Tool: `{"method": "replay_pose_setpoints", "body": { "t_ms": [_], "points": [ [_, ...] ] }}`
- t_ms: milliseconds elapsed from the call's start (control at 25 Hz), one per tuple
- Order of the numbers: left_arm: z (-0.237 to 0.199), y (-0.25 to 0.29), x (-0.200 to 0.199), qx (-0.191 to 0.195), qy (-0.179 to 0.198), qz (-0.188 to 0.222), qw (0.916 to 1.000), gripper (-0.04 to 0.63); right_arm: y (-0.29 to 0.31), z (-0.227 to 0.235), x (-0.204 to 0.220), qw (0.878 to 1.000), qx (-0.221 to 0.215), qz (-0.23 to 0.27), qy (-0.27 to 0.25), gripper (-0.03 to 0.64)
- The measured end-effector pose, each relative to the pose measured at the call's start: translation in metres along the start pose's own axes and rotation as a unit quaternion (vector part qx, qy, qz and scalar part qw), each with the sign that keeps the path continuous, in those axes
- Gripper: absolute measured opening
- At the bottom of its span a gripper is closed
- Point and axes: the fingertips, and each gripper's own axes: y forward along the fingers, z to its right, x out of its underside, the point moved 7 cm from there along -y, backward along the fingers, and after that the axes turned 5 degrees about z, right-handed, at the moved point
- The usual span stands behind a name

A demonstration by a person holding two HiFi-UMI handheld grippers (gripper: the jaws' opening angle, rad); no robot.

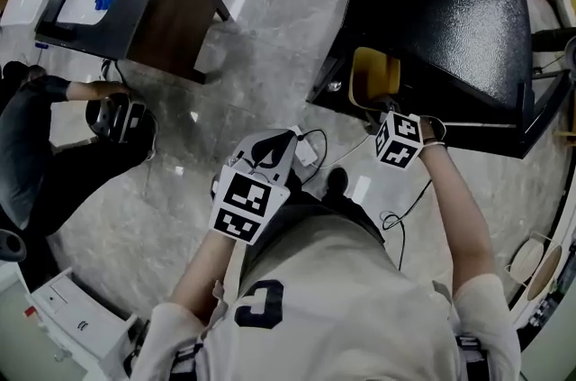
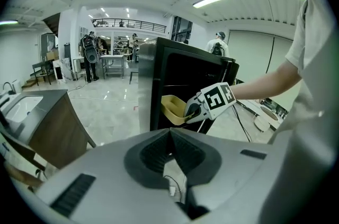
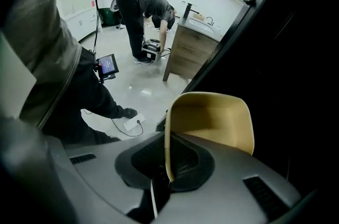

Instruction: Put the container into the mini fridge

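A yellow open-topped container (image 1: pixel 373 75) hangs at the dark front opening of the black mini fridge (image 1: pixel 450 1). My right gripper (image 1: pixel 382 104) is shut on its side wall and points steeply down. In the right gripper view the container (image 3: pixel 212 117) fills the middle, its wall clamped in my right gripper (image 3: pixel 168 164), with the fridge's dark inside (image 3: pixel 296 85) beyond it. The left gripper view shows the container (image 2: pixel 172 109) and right gripper (image 2: pixel 204 106) in front of the fridge (image 2: pixel 180 74). My left gripper (image 1: pixel 268 152) hangs over the floor, shut and empty.
A dark wooden table with a white sink top (image 1: pixel 153 1) stands at the upper left. A person (image 1: pixel 36 136) crouches at the left beside it. A white power strip (image 1: pixel 306 149) and cables lie on the floor near my feet. A white box (image 1: pixel 76 307) sits at the lower left.
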Motion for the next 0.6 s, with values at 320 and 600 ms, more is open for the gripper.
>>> {"method": "replay_pose_setpoints", "body": {
  "t_ms": [320,600],
  "points": [
    [-0.023,-0.012,0.01,-0.046,-0.02,-0.003,0.9987,0.054,0.015,0.013,0.009,1.0,0.016,-0.015,-0.006,0.032],
    [-0.033,-0.016,0.015,-0.062,-0.018,-0.013,0.9978,0.054,0.026,0.019,0.013,1.0,0.009,-0.027,-0.002,0.032]
  ]
}}
